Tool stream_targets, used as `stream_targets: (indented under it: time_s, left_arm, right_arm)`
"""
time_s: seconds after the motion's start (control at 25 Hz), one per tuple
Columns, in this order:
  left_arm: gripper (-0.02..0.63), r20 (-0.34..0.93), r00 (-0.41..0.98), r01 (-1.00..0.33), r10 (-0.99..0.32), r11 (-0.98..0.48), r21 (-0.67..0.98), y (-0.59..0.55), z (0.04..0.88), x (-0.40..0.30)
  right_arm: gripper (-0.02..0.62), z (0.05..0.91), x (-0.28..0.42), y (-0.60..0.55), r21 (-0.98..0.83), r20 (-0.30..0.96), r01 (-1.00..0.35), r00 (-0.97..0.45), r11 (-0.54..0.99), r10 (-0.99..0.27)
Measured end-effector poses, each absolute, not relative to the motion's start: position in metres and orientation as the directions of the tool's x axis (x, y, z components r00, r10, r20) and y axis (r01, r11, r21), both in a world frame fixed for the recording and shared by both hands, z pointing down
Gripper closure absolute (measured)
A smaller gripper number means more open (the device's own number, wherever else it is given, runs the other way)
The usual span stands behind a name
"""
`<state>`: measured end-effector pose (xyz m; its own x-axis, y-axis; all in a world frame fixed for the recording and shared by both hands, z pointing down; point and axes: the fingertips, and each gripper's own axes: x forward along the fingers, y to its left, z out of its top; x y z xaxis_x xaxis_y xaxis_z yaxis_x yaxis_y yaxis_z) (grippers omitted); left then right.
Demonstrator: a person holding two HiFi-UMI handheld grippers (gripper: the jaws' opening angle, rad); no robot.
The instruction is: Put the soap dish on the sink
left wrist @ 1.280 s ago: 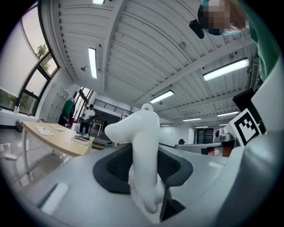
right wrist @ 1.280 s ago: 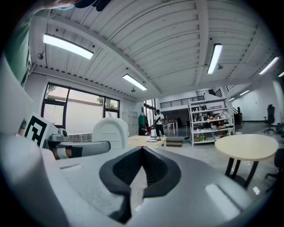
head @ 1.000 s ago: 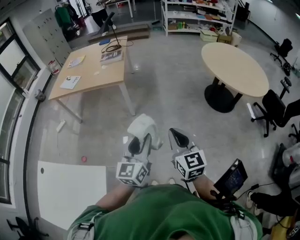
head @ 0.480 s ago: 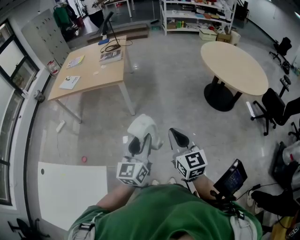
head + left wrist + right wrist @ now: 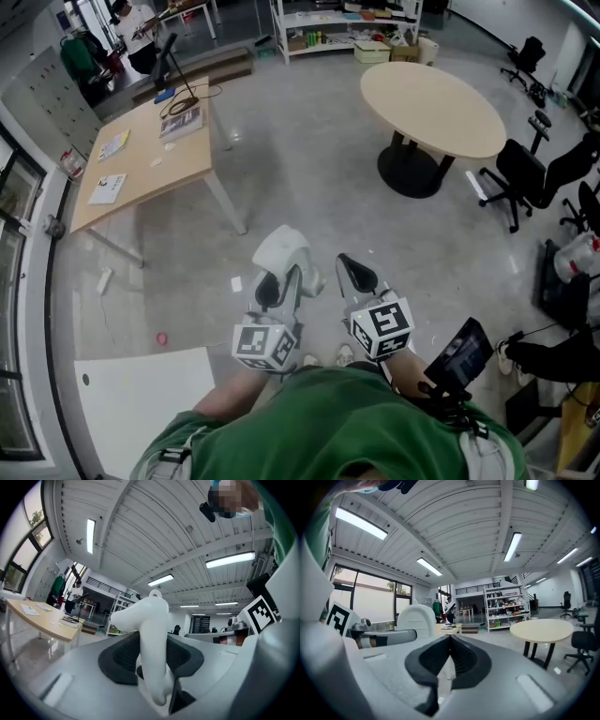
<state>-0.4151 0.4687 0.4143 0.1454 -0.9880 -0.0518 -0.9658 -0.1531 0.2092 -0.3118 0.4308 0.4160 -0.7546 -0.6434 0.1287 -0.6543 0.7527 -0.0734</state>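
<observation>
White board [image 5: 141,403]: flat on the floor at lower left.
Worktop [image 5: 141,155]: long and wooden, upper left; papers and a book on top, a dark cable near the far end.
Left gripper [image 5: 277,281]: held over the bare floor, marker cube toward the body; jaws partway apart and clamped on the soap dish [image 5: 286,251], a dark pad [image 5: 122,656] against each side.
Soap dish: white, resting on no surface; pinched by its lower part in the left gripper, the rest rising past the jaw tips.
Right gripper [image 5: 354,275]: just beside the left one; jaws closed pad to pad, nothing between them.
Round table [image 5: 431,94]: pale top on a black pedestal, upper right, well apart from both grippers.
Office chairs [image 5: 539,178]: black, right of the round table.
</observation>
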Motion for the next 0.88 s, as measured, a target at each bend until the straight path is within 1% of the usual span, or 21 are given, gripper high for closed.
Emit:
stream_targets:
  time_s: [0.24, 0.48, 0.68, 0.88]
  left_arm:
    - [0.454, -0.046, 0.294, -0.929, -0.955, -0.297, 0.22, 0.444, 0.416, -0.366]
    - [0.454, -0.053, 0.415, -0.883, -0.908, -0.416, 0.216, 0.419, 0.411, -0.302]
    - [0.454, -0.06, 0.472, -0.856, -0.879, -0.474, 0.207, 0.399, 0.408, -0.262]
    - [0.454, -0.059, 0.492, -0.847, -0.869, -0.493, 0.198, 0.389, 0.411, -0.238]
  right_arm:
    - [0.594, 0.419, -0.256, 0.421, -0.07, 0.148, -0.766, -0.641, 0.639, -0.753]
    - [0.594, 0.415, -0.191, 0.41, -0.064, 0.143, -0.84, -0.542, 0.539, -0.828]
    - [0.594, 0.411, -0.153, 0.398, -0.061, 0.129, -0.869, -0.495, 0.491, -0.859]
    - [0.594, 0.414, -0.13, 0.39, -0.066, 0.118, -0.878, -0.479, 0.475, -0.87]
